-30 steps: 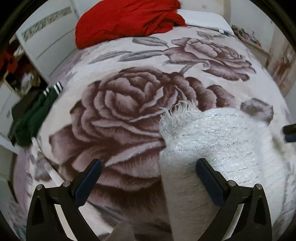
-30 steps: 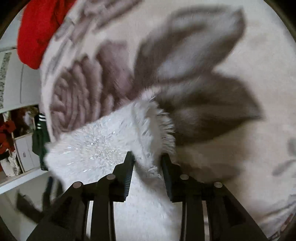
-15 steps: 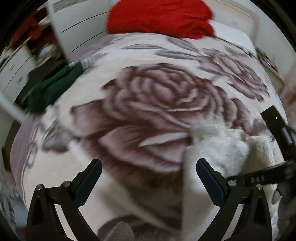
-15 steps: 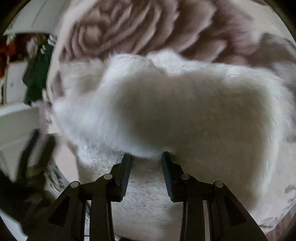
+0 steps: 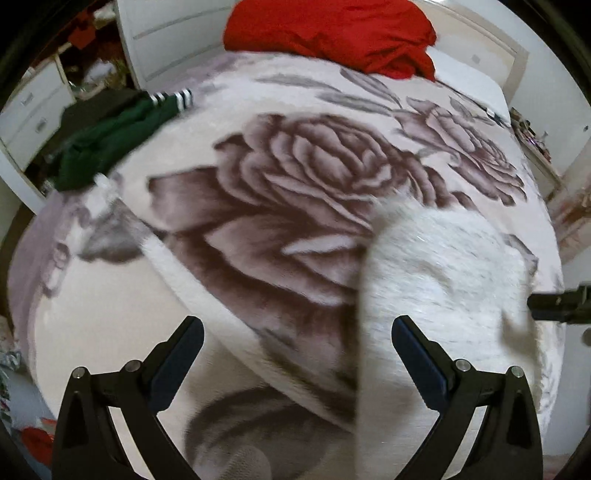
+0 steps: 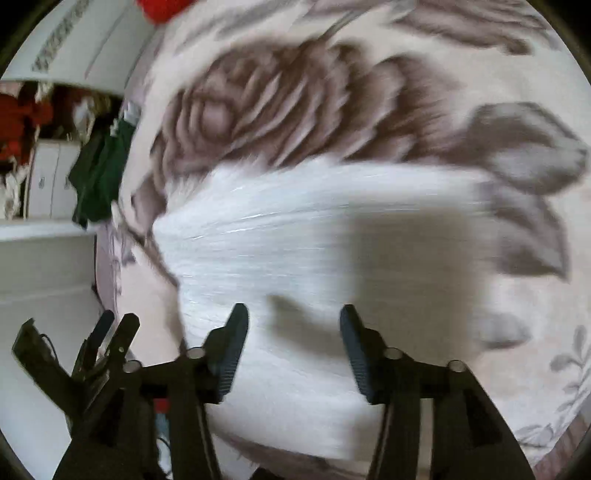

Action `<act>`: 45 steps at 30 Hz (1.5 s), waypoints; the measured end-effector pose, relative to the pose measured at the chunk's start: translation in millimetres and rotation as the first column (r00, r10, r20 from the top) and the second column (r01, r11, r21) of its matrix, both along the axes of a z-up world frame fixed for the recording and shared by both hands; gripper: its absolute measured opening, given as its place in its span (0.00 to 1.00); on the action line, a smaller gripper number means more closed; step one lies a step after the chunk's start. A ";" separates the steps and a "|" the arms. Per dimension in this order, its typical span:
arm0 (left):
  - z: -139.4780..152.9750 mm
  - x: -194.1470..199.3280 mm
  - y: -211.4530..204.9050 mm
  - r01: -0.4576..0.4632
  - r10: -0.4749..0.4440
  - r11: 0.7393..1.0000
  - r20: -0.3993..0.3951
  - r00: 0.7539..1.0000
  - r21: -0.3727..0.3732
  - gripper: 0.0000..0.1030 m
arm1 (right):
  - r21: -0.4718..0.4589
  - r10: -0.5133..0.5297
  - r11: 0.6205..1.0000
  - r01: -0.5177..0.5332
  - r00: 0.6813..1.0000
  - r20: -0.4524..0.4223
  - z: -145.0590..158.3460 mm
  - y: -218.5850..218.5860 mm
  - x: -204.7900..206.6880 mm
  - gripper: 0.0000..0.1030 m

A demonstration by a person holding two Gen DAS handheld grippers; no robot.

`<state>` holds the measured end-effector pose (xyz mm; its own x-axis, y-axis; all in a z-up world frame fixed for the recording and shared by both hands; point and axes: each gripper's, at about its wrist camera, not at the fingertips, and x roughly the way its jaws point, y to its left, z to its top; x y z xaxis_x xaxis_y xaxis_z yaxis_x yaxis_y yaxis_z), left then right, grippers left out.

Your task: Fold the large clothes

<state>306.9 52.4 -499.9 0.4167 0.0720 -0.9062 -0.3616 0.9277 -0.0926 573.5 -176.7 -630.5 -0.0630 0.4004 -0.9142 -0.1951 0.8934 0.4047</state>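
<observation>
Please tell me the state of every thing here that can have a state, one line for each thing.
White fuzzy garment: folded over, lying on the bed, released.
Left gripper: jaws wide open, empty.
Right gripper: jaws opening, nothing pinched between them.
Red garment: heaped, unfolded.
Green garment: crumpled at the bed's edge.
Floral blanket: spread over the bed.

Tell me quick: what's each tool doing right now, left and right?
Left tool: open, holding nothing, above the floral blanket.
Right tool: jaws opening, nothing pinched, fluffy white garment lying below.
</observation>
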 end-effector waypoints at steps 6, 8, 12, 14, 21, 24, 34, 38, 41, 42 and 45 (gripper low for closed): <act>-37.2 9.1 -5.4 0.041 -0.048 0.974 -0.029 0.998 -0.222 1.00 | 0.025 -0.058 0.998 0.062 0.992 -0.114 -94.8 -64.9 -14.8 0.81; -51.3 12.7 -0.4 0.048 -0.051 0.926 0.001 0.999 -0.375 1.00 | 0.144 -0.084 0.983 0.111 0.979 -0.184 -124.8 -74.1 -13.2 0.87; -73.7 25.1 -0.5 0.059 -0.055 0.841 0.023 0.998 -0.537 1.00 | 0.386 -0.042 0.906 0.174 0.944 -0.327 -175.1 -67.1 -5.8 0.90; -78.8 32.0 -6.6 0.082 -0.069 0.824 0.044 0.997 -0.560 0.98 | 0.453 -0.005 0.871 0.188 0.927 -0.376 -191.2 -56.2 -3.0 0.93; -58.4 46.7 -20.9 0.133 -0.085 0.819 0.112 0.990 -0.558 0.67 | 0.507 -0.045 0.827 0.245 0.926 -0.374 -188.5 -34.7 -0.7 0.66; -44.2 55.8 -18.6 0.146 -0.088 0.813 0.128 0.988 -0.564 0.66 | 0.523 -0.081 0.807 0.274 0.929 -0.361 -172.5 -37.9 -7.2 0.55; -6.2 203.6 -17.7 0.299 -0.197 0.806 0.245 0.949 -0.511 0.66 | 0.589 -0.182 0.750 0.300 0.951 -0.251 -92.2 -76.7 61.0 0.52; -26.1 294.6 -19.8 0.351 -0.237 0.793 0.278 0.931 -0.498 0.66 | 0.592 -0.241 0.741 0.315 0.949 -0.203 -83.9 -97.1 136.9 0.52; -59.2 344.7 -21.8 0.372 -0.281 0.788 0.250 0.927 -0.491 0.66 | 0.576 -0.276 0.754 0.314 0.949 -0.155 -96.9 -111.0 204.5 0.52; -71.7 357.5 -23.0 0.381 -0.307 0.791 0.228 0.924 -0.479 0.66 | 0.564 -0.284 0.762 0.318 0.947 -0.150 -104.0 -111.8 220.6 0.52; -90.1 378.3 -22.3 0.416 -0.365 0.771 0.202 0.909 -0.483 0.69 | 0.516 -0.293 0.789 0.334 0.942 -0.162 -131.5 -120.6 263.3 0.52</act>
